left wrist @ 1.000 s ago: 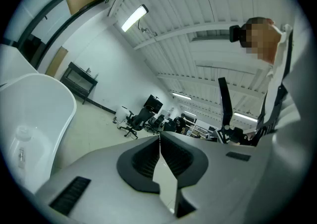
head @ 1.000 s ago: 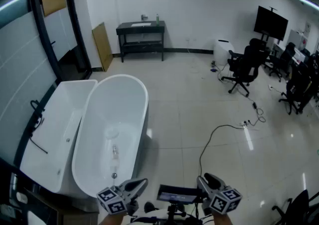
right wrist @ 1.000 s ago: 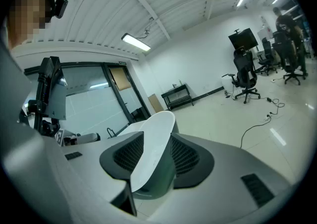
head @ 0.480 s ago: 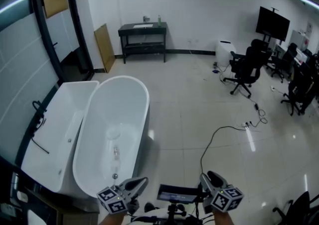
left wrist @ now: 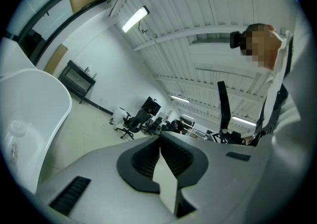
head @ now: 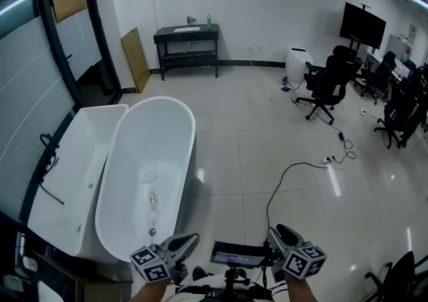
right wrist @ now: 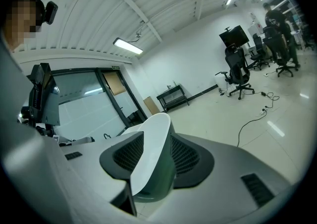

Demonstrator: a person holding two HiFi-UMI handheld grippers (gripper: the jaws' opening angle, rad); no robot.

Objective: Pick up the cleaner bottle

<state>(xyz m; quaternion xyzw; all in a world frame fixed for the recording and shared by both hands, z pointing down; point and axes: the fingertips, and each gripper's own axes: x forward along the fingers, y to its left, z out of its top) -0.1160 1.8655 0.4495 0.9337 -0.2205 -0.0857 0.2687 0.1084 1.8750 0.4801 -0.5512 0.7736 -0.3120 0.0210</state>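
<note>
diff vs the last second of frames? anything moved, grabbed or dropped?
Only the head view drifted slightly; nothing in the room moved. Neither the left gripper nor the right gripper took hold of or let go of anything. Both stay low at the frame's bottom edge, empty, near the end of the white bathtub. The black table and office chairs are as before.

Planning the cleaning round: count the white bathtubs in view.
2. A white rectangular bathtub at the far left; a white oval freestanding bathtub close beside it, on its right. None seems hidden.
</note>
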